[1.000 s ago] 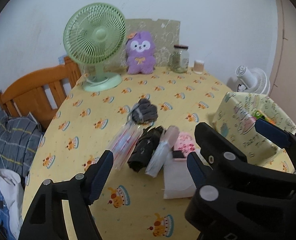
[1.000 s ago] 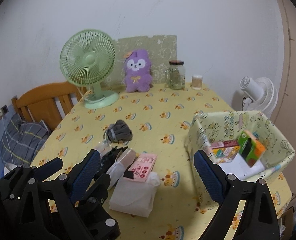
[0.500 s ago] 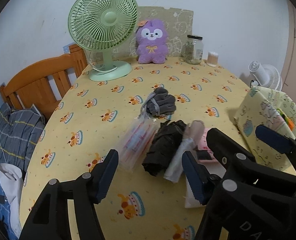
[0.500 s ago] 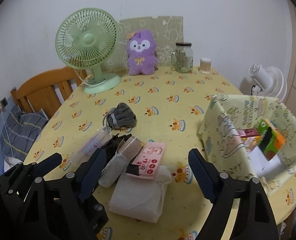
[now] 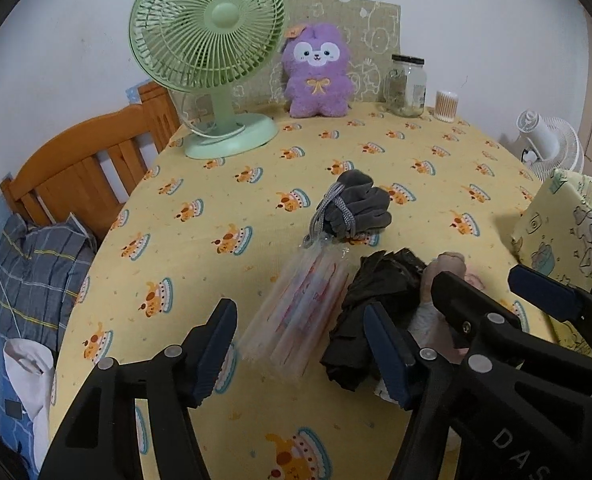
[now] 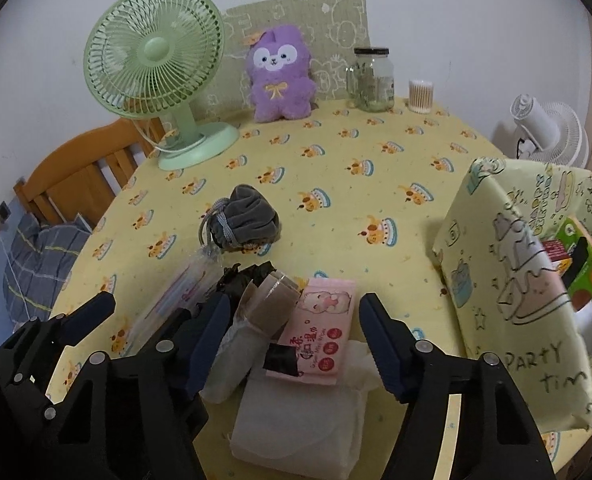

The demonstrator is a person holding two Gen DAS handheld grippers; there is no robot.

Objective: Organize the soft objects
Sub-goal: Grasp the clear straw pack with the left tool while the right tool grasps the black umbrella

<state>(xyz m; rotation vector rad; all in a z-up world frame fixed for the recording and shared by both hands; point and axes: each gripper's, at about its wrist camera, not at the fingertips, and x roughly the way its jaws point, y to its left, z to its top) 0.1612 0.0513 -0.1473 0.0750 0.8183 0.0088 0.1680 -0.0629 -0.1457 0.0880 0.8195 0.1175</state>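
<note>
A pile of soft items lies on the yellow tablecloth (image 5: pixel 224 216). My left gripper (image 5: pixel 299 354) is open, its pads on either side of a clear plastic pack (image 5: pixel 299 320) without touching it. Beside that pack lie a crumpled black bag (image 5: pixel 375 300) and a grey drawstring pouch (image 5: pixel 351 208). My right gripper (image 6: pixel 296 344) hovers over a pink wipes pack (image 6: pixel 319 332), a tan-topped packet (image 6: pixel 264 312) and a white folded pack (image 6: pixel 296 420). Its jaws are closing, with the pads clear of these items. A patterned fabric box (image 6: pixel 495 280) stands at the right.
At the far edge stand a green fan (image 5: pixel 208 36), a purple plush (image 5: pixel 315 76), a glass jar (image 5: pixel 405 84) and a tub of cotton swabs (image 5: pixel 445 106). A wooden bed frame (image 5: pixel 76 172) lies left of the table. A white fan (image 6: pixel 547 132) stands behind the box.
Both grippers have moved forward and down toward the pile, which now looms larger. The right jaws have narrowed clearly, the left ones slightly.
</note>
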